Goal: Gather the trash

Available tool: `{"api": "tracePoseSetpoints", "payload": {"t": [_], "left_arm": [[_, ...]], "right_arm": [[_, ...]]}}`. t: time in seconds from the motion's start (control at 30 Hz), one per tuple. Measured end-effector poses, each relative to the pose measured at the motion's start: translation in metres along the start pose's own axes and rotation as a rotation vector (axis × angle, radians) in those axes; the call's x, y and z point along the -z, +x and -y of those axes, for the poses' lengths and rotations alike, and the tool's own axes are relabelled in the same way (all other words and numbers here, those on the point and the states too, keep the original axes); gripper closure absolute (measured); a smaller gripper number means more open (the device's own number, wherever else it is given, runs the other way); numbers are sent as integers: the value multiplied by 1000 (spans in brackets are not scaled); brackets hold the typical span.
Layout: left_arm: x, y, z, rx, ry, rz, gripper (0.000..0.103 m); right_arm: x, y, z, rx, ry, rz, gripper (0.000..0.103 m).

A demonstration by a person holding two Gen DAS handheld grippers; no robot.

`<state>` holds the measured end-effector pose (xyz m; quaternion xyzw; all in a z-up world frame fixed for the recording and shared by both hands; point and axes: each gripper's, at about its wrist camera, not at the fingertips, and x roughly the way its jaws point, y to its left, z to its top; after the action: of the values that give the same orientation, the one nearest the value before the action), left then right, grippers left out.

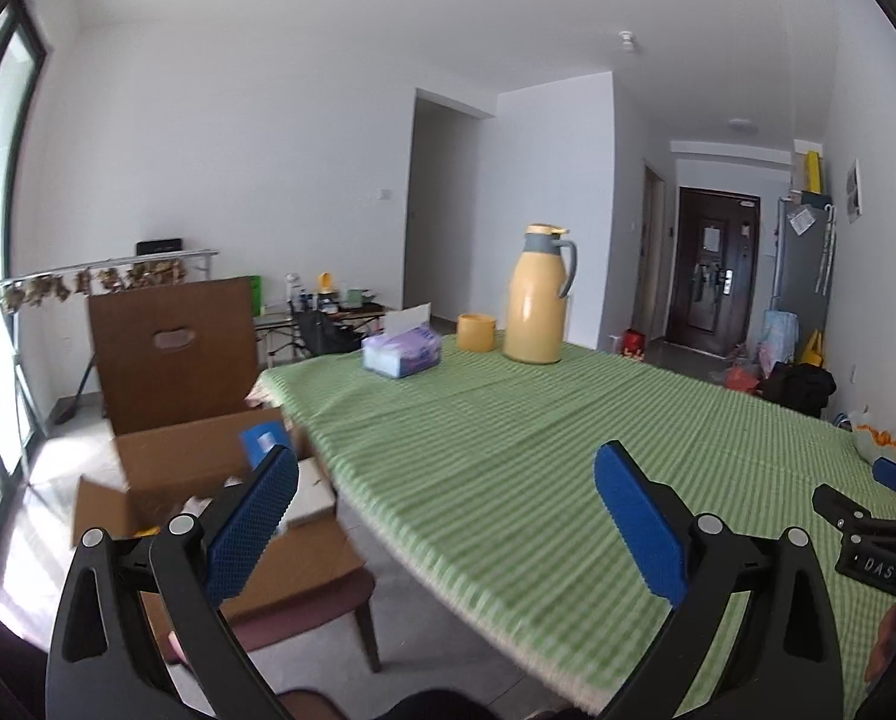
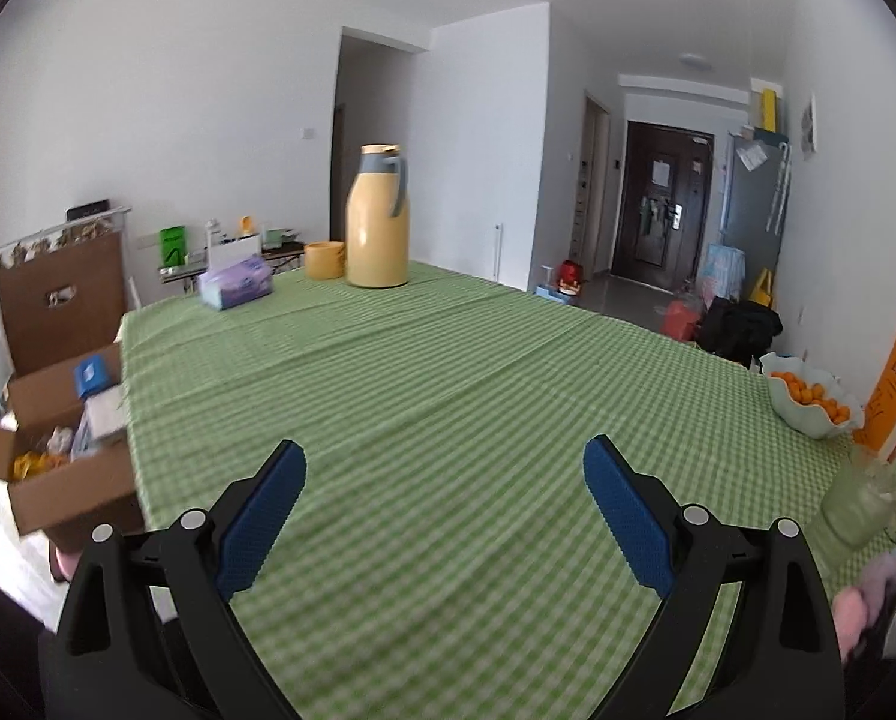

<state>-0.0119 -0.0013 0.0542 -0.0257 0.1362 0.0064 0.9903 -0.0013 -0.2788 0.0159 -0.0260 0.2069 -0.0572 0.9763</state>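
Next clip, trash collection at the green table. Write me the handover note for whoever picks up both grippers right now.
Left gripper: open, empty, over the table's near left edge.
Right gripper: open, empty, over the green checked tablecloth.
Cardboard box: on a chair at the table's left side, flaps open, already holding wrappers and packets.
On the table: yellow jug, yellow cup, tissue pack, bowl of oranges, glass jar.
Left: no loose trash visible on the cloth; check outside these views.

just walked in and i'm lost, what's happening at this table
A person holds a hand-held gripper in each hand over the green checked tablecloth, clearing trash. Both the left hand-held gripper and the right hand-held gripper are open and empty. The brown cardboard box on a chair beside the table already holds scraps.
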Motion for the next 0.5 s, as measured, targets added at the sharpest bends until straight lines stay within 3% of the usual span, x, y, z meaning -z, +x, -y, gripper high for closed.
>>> {"api": "tracePoseSetpoints", "payload": {"t": [0.23,0.5], "left_arm": [[24,-42,-22,-33,24,-1,7],[23,-52,-36,-15,16,17,7]], "right_arm": [[20,-32,-25,-42,-30,21,13],[19,-49,-35,-42,-34,55,13]]}}
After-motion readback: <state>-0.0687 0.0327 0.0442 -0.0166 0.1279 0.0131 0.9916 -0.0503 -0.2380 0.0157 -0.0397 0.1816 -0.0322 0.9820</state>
